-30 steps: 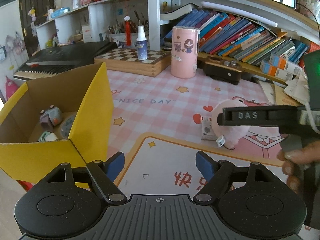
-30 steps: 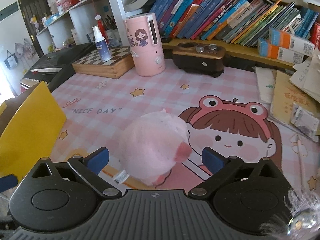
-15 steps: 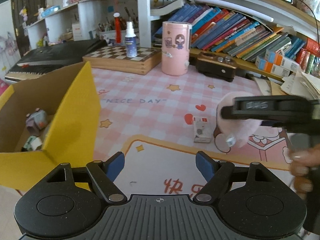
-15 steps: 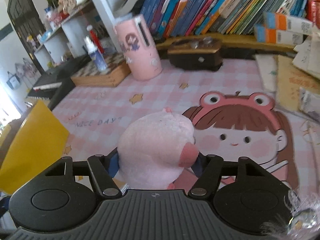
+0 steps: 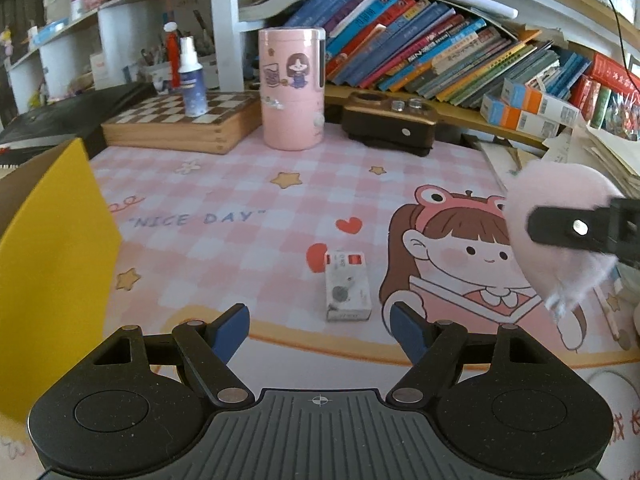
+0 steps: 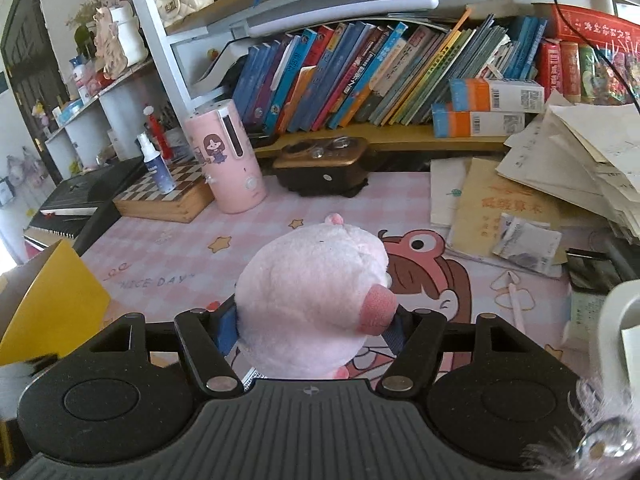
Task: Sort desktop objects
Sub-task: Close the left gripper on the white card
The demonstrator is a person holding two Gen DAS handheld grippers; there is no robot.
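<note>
While the right gripper (image 6: 312, 328) squeezes it from both sides, the pink plush toy (image 6: 316, 304) sits clamped between the blue finger pads (image 6: 227, 326), lifted clear of the pink checked desk mat (image 6: 192, 256). From the left wrist view the same toy (image 5: 560, 216) hangs at the right edge with a black finger across it. Empty, the left gripper (image 5: 320, 328) has its fingers spread apart, and a small white box (image 5: 346, 286) lies flat on the mat just ahead of them. At the left stands a yellow cardboard box (image 5: 52, 272). Farther back are a pink cylinder (image 5: 291, 88), a chessboard box (image 5: 180, 122) with a spray bottle (image 5: 192, 80) standing on it, and a brown device (image 5: 390, 122) below leaning books (image 5: 420, 56).
</note>
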